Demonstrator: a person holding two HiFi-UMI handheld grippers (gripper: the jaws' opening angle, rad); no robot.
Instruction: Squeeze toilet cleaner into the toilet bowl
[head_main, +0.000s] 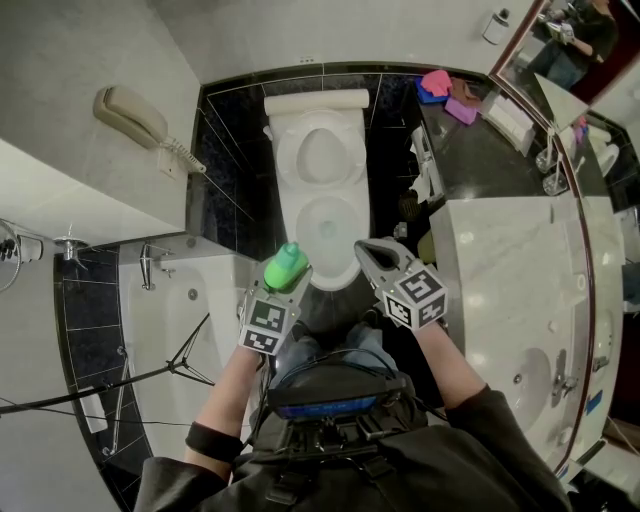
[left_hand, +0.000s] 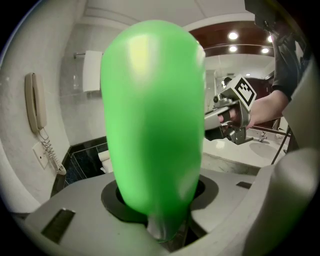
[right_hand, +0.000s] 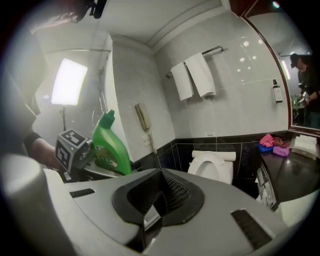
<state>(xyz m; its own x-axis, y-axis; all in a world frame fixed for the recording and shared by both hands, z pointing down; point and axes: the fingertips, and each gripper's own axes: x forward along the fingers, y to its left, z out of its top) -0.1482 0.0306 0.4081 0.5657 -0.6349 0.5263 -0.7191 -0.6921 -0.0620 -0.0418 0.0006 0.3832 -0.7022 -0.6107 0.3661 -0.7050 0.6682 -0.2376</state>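
A green toilet cleaner bottle (head_main: 286, 266) stands cap up between the jaws of my left gripper (head_main: 282, 280), which is shut on it just in front of the toilet. In the left gripper view the bottle (left_hand: 152, 125) fills the middle. The white toilet (head_main: 320, 190) has its lid up and its bowl (head_main: 327, 222) open, straight ahead of both grippers. My right gripper (head_main: 368, 250) is shut and empty, level with the bottle and to its right. In the right gripper view the closed jaws hold nothing, with the bottle (right_hand: 109, 146) to their left and the toilet (right_hand: 212, 167) beyond.
A wall phone (head_main: 135, 118) hangs to the left above a bathtub (head_main: 175, 330). A marble counter (head_main: 510, 270) with a sink runs along the right. Pink cloths (head_main: 440, 85) lie on a dark shelf. A black stand (head_main: 150, 375) leans over the tub. Towels (right_hand: 195, 77) hang above the toilet.
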